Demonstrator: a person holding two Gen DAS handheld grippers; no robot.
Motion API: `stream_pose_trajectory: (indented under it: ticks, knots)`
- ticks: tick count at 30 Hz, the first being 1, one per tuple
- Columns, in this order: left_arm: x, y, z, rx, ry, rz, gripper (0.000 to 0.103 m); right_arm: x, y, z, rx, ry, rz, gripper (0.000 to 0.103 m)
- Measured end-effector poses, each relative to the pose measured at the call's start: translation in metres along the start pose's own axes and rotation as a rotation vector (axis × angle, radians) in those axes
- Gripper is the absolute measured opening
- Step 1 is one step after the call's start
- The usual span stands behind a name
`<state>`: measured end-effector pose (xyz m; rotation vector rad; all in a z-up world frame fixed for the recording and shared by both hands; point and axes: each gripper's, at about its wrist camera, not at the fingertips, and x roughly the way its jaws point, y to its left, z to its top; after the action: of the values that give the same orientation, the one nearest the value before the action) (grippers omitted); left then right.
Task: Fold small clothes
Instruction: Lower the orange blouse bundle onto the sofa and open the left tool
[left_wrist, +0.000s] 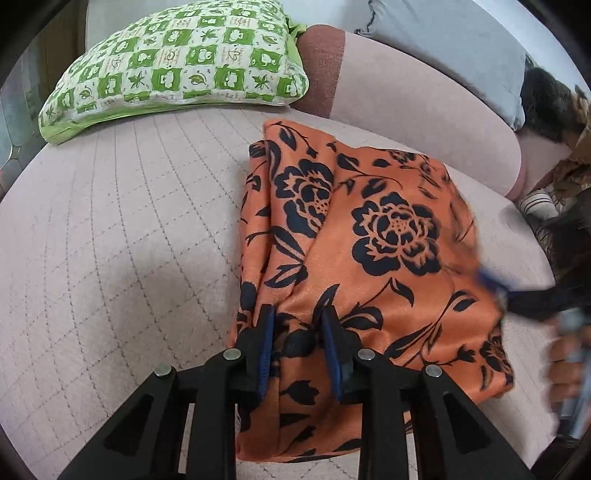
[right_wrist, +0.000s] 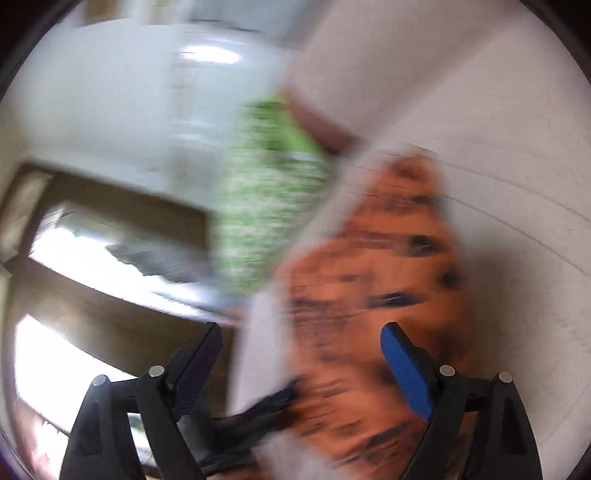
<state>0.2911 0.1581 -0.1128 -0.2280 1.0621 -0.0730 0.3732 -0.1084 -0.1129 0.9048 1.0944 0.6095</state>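
Observation:
An orange cloth with a black flower print (left_wrist: 388, 229) lies folded into a rough rectangle on the pale pink quilted seat (left_wrist: 110, 221). My left gripper (left_wrist: 297, 317) points down at the cloth's near left part. Its blue-padded fingers stand a little apart on top of the fabric and do not pinch it. The right wrist view is badly blurred. In it my right gripper (right_wrist: 301, 330) is wide open with nothing between its fingers, and the orange cloth (right_wrist: 369, 258) lies ahead of it. In the left wrist view the right gripper (left_wrist: 491, 284) shows as a blur at the cloth's right edge.
A green and white checked pillow (left_wrist: 177, 62) lies at the back left of the seat. A grey cushion (left_wrist: 461, 44) leans on the pink backrest at the back right. A blurred hand (left_wrist: 565, 369) is at the right edge. Windows (right_wrist: 74, 350) show at left in the right wrist view.

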Motion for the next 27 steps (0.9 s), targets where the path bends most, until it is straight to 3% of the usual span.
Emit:
stream_pose_trajectory:
  ticks: [1,3,9,10,12,14,18,20,23,24,26,27]
  knots:
    - [-0.002,0.0,0.001,0.006,0.004,0.004,0.028,0.015,-0.022,0.0,0.083,0.037,0.0,0.089]
    - [-0.009,-0.002,0.001,0.007,-0.009,-0.004,0.03,0.005,-0.022,0.001,0.098,-0.01,0.053,0.09]
    - [-0.003,0.001,-0.009,0.003,0.002,0.0,0.038,-0.008,0.033,0.02,-0.07,-0.058,0.121,0.09]
    - [-0.004,0.002,-0.01,0.0,-0.004,-0.004,0.039,-0.004,0.033,0.023,-0.077,-0.062,0.107,0.09]
    - [-0.005,0.002,-0.011,-0.006,-0.005,-0.01,0.039,0.029,0.015,0.038,-0.044,-0.035,-0.03,0.09]
    - [-0.008,0.004,-0.011,-0.007,0.001,-0.014,0.039,0.051,-0.014,0.04,0.036,0.022,-0.021,0.09]
    - [-0.03,0.009,-0.011,-0.022,-0.024,-0.038,0.04,0.024,0.018,0.03,-0.04,-0.023,0.034,0.09]
    - [-0.042,0.01,-0.016,-0.028,-0.053,-0.061,0.047,0.007,0.035,0.016,-0.084,-0.023,0.069,0.09]
    - [-0.023,0.015,-0.027,-0.043,0.025,0.009,0.049,-0.001,0.046,-0.013,-0.111,0.021,0.148,0.091]
    - [-0.007,0.022,-0.032,-0.09,0.083,0.01,0.053,0.004,0.045,-0.02,-0.112,0.037,0.123,0.092]
    - [-0.014,0.027,-0.034,-0.138,0.069,-0.012,0.054,0.028,0.013,-0.036,-0.063,0.115,0.007,0.089]
    - [-0.023,0.026,-0.035,-0.141,0.051,-0.021,0.053,0.027,0.01,-0.038,-0.04,0.099,0.017,0.089]
